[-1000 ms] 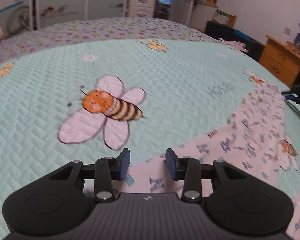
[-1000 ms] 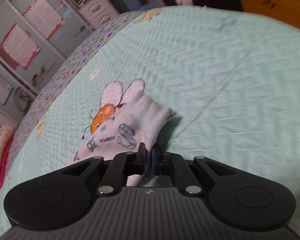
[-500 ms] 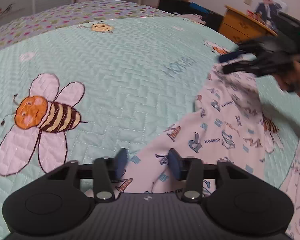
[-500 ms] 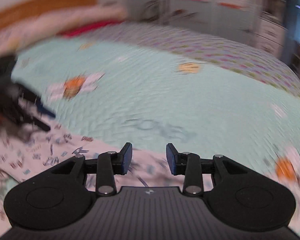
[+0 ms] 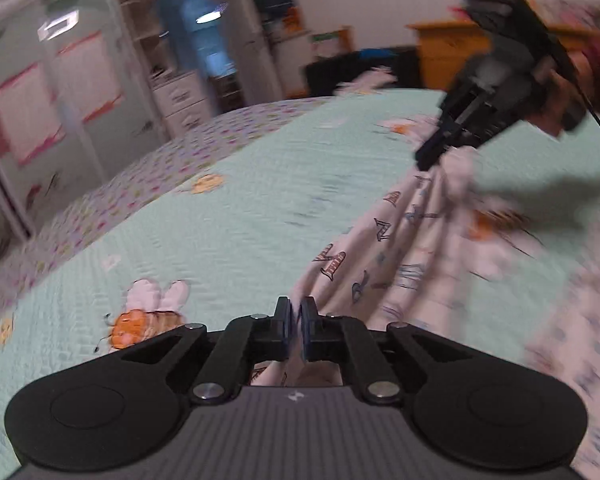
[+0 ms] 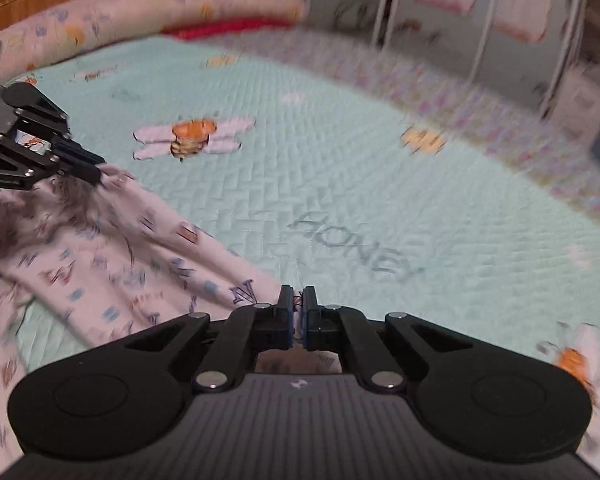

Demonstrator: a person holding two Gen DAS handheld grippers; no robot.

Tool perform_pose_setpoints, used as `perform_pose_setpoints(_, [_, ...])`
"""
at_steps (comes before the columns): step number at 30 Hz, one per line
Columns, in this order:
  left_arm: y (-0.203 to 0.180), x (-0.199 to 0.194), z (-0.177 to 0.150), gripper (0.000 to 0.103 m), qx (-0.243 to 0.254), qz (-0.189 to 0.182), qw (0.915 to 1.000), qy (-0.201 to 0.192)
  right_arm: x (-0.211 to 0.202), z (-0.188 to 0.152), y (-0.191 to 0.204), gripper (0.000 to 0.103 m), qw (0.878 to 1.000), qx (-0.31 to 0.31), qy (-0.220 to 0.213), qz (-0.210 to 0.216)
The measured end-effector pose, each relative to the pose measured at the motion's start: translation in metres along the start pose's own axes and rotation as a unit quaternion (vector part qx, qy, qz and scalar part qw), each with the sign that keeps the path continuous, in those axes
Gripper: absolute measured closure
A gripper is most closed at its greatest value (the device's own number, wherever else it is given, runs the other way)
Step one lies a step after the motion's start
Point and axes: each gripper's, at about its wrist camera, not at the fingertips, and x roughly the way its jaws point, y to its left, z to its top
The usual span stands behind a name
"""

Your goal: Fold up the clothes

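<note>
1. Left gripper [image 5: 296, 330]: half a second ago its jaws stood apart over the printed cloth; now they are drawn together with a fold of the garment [image 5: 384, 264] pinched between the pads.
2. Right gripper [image 6: 296, 322]: its jaws, likewise apart half a second ago, are now closed on a thin edge of the same garment, which shows between the pads in the right wrist view; in the left wrist view it appears at upper right [image 5: 440, 148], gripping the far end of the cloth.
3. Meaning for the task: both ends are now clamped, so the grasp phase appears complete, and the cloth looks ready to be lifted and carried over for a fold. No fold is yet visible.
4. Garment: a white fabric printed with blue and brown letters, seemingly a trouser leg or sleeve. It runs as a drawn-up, creased band between the two grippers, raised at the pinch points; the rest lies rumpled on the mint-green quilted bedspread [image 6: 380, 184], beside the "HONEY" lettering [image 6: 356, 248] and near a bee motif [image 6: 194, 138]. Motion blur hides finer detail.
</note>
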Motion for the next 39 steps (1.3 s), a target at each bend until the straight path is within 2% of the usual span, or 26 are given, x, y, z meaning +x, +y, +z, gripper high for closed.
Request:
perform_pose_setpoints(3, [-0.037,-0.005,-0.017,0.098,0.037,-0.017,0.9989,0.025,-0.020,-0.039,0.030,0.099,0.999,-0.027,0.016,-0.020])
perform_pose_setpoints(5, [-0.053,-0.011,-0.023,0.098,0.055,-0.016,0.9980,0.027,-0.025,-0.061,0.046,0.099,0.999,-0.033,0.027,-0.034])
perform_pose_setpoints(9, [-0.060,-0.020,-0.026,0.098,0.051,-0.022,0.9982,0.024,-0.037,-0.082,0.054,0.099,0.999,0.021,0.030,-0.003])
perform_pose_setpoints(12, [-0.064,-0.021,-0.025,0.097,0.072,-0.007,0.9971,0.022,-0.051,-0.075,0.049,0.098,0.998,0.067,-0.005,0.015])
perform_pose_setpoints(15, [-0.071,-0.022,-0.025,0.094,0.091,-0.001,0.9956,0.024,-0.051,-0.053,0.057,0.092,0.999,0.020,-0.028,0.007])
perform_pose_setpoints(17, [-0.074,-0.027,-0.026,0.094,0.095,-0.003,0.9952,0.022,-0.039,-0.043,0.068,0.068,0.999,-0.038,-0.015,-0.005])
perform_pose_setpoints(20, [-0.067,-0.036,-0.028,0.092,0.076,0.001,0.9969,0.018,-0.024,-0.037,0.090,0.065,0.994,-0.114,0.002,0.001])
perform_pose_setpoints(22, [-0.053,-0.044,-0.030,0.090,0.045,0.014,0.9989,0.010,-0.017,-0.034,0.101,0.065,0.990,-0.142,0.008,0.014])
perform_pose_setpoints(25, [-0.013,-0.058,-0.036,0.084,-0.036,0.053,0.9979,0.005,-0.011,-0.027,0.107,0.065,0.990,-0.139,0.003,0.033])
perform_pose_setpoints(26, [0.006,-0.064,-0.040,0.076,-0.070,0.069,0.9951,0.008,-0.010,-0.025,0.108,0.065,0.990,-0.132,0.001,0.041])
perform_pose_setpoints(27, [0.026,-0.068,-0.046,0.072,-0.103,0.085,0.9909,0.014,-0.009,-0.024,0.108,0.065,0.991,-0.125,0.000,0.047])
perform_pose_setpoints(30, [0.084,-0.066,-0.066,0.071,-0.193,0.096,0.9756,0.041,-0.004,-0.020,0.110,0.065,0.992,-0.112,0.000,0.055])
perform_pose_setpoints(31, [0.102,-0.061,-0.073,0.071,-0.220,0.095,0.9695,0.053,-0.003,-0.019,0.112,0.065,0.992,-0.109,0.001,0.056])
perform_pose_setpoints(34, [0.138,-0.036,-0.090,0.071,-0.280,0.052,0.9553,0.078,0.001,-0.014,0.112,0.065,0.994,-0.101,0.003,0.052])
perform_pose_setpoints(36, [0.150,-0.019,-0.097,0.071,-0.291,0.014,0.9524,0.090,0.002,-0.012,0.112,0.065,0.994,-0.095,0.005,0.055])
perform_pose_setpoints(37, [0.153,-0.011,-0.099,0.070,-0.291,0.010,0.9520,0.096,0.003,-0.011,0.113,0.065,0.994,-0.092,0.007,0.056])
perform_pose_setpoints(39, [0.159,0.002,-0.105,0.064,-0.295,-0.014,0.9496,0.106,0.003,-0.011,0.113,0.064,0.994,-0.091,0.012,0.056])
